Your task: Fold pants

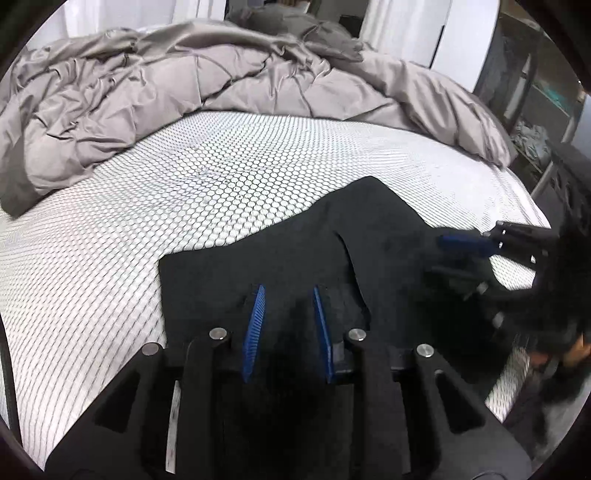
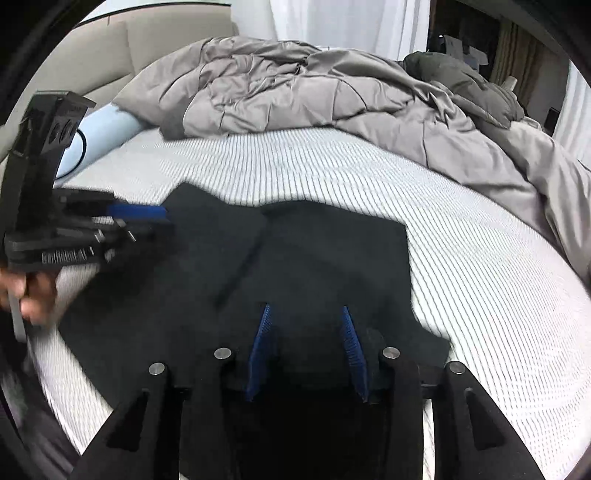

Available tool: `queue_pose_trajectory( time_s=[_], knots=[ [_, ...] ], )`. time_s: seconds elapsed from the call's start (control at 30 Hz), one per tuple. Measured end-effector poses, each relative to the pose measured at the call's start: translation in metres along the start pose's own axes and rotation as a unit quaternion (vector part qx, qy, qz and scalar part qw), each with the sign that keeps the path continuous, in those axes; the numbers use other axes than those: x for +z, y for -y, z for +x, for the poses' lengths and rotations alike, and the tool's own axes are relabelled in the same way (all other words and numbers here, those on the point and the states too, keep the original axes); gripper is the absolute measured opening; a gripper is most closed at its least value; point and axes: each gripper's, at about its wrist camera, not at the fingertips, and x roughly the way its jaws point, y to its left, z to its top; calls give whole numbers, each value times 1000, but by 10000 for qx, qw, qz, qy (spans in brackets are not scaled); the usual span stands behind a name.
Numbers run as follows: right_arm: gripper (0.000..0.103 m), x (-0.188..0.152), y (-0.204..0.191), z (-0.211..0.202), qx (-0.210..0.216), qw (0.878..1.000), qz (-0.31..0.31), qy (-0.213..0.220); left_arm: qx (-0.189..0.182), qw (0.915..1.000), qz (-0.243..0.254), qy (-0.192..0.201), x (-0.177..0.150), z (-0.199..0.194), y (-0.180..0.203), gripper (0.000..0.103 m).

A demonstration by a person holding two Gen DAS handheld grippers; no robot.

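1. The surface was a bare white mattress with a fine dark honeycomb-and-stripe weave (image 1: 155, 229); a crumpled grey quilted duvet (image 1: 155, 96) lay heaped along its far side; white curtains (image 2: 351, 22) hung behind the bed.
2. The black soft-fabric pants (image 1: 295, 243) lay spread on the near part of the mattress, partly folded, with one layer's edge running as a seam down the middle; both tools were over them.
3. The left gripper (image 1: 288, 295), black-framed with blue ribbed pads, showed its jaws apart over the dark cloth; whether the pads pinched fabric I could not tell, the black cloth hiding any fold between them.
4. The right gripper (image 2: 306, 314) likewise stood with jaws apart above the pants, pads clear of the cloth as far as could be seen.
5. Only the left wrist view showed a dark metal shelf unit (image 1: 535, 96) at the bed's right side; only the right wrist view showed a pale blue cylindrical bolster (image 2: 107, 125) and a beige padded headboard (image 2: 110, 48) at the left, plus a bare hand (image 2: 33, 291) gripping the left tool's handle.
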Motion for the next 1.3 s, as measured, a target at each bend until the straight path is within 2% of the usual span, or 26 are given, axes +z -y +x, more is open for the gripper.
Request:
queue_pose_trajectory(
  time_s=[0.1, 0.17, 0.23, 0.3, 0.37, 0.4, 0.43, 0.47, 0.57, 0.67, 0.73, 0.77, 0.83, 0.9, 0.97, 1.0, 1.03, 1.07, 1.1, 1.17, 1.23, 1.27, 1.3],
  knots=[
    [41, 23, -7, 34, 88, 9997, 134, -169, 11, 9996, -44, -288, 7, 32, -8, 23],
    [41, 17, -7, 62, -106, 9975, -19, -691, -193, 9996, -46, -217, 4, 30, -16, 22],
    [42, 3, 5, 59, -255, 9967, -127, -762, -269, 9995, 24, -164, -1, 25, -21, 22],
    [41, -7, 25, 44, -653, 9942, -144, -839, -311, 9994, 95, -144, -7, 20, -23, 22],
    [41, -16, 39, 29, -486, 9952, -68, -842, -205, 9996, 106, -163, -11, 17, -22, 22],
    [42, -18, 41, 25, -567, 9949, -82, -825, -80, 9998, 100, -158, -12, 14, -20, 22],
    [44, -20, 42, 20, -893, 9927, -124, -805, 0, 9999, 89, -148, -11, 11, -17, 23],
    [45, -21, 42, 17, -1036, 9916, -151, -759, 56, 9999, 72, -116, -9, 8, -14, 23],
    [46, -13, 39, 6, -692, 9964, 69, -480, 36, 10000, 36, 53, 0, 1, -6, 23],
    [46, 1, 34, 0, -762, 9969, 117, -174, 23, 9998, -172, -2, 11, 15, -8, 23],
    [47, 11, 30, 6, -1047, 9943, 120, -165, 61, 9995, -277, -142, 14, 29, -11, 23],
    [47, 16, 29, 10, -1052, 9943, 112, -93, 39, 9994, -291, -170, 14, 33, -12, 23],
    [48, 21, 24, 16, -889, 9959, 97, -154, 15, 9995, -263, -173, 14, 37, -13, 23],
    [48, 28, 17, 21, -778, 9969, 74, -14, -22, 9996, -256, -142, 13, 37, -14, 23],
    [48, 30, 15, 36, -109, 9995, 227, -171, -50, 9995, -275, -133, 12, 38, -16, 23],
    [48, 28, 12, 43, 29, 9992, 275, -285, -57, 9995, -274, -128, 11, 36, -17, 23],
    [48, 26, 10, 55, -41, 9986, 245, -462, -55, 9996, -256, -139, 9, 35, -17, 23],
    [48, 21, 6, 68, -358, 9971, 47, -667, -68, 9996, -226, -145, 7, 32, -19, 22],
    [48, 17, 3, 70, -448, 9964, -59, -717, -119, 9997, -183, -113, 3, 27, -22, 22],
    [48, 8, 8, 61, -644, 9948, -202, -760, -78, 9999, -44, -92, -6, 18, -26, 22],
    [48, -3, 20, 48, -1079, 9904, -374, -773, 149, 9998, 97, -68, -17, 8, -31, 23],
    [52, -13, 32, 38, -1395, 9863, -449, -763, 234, 9996, 109, -82, -22, 4, -34, 23],
    [53, -20, 43, 32, -1457, 9859, -388, -729, 310, 9995, 44, -73, -26, -2, -37, 23]
  ],
)
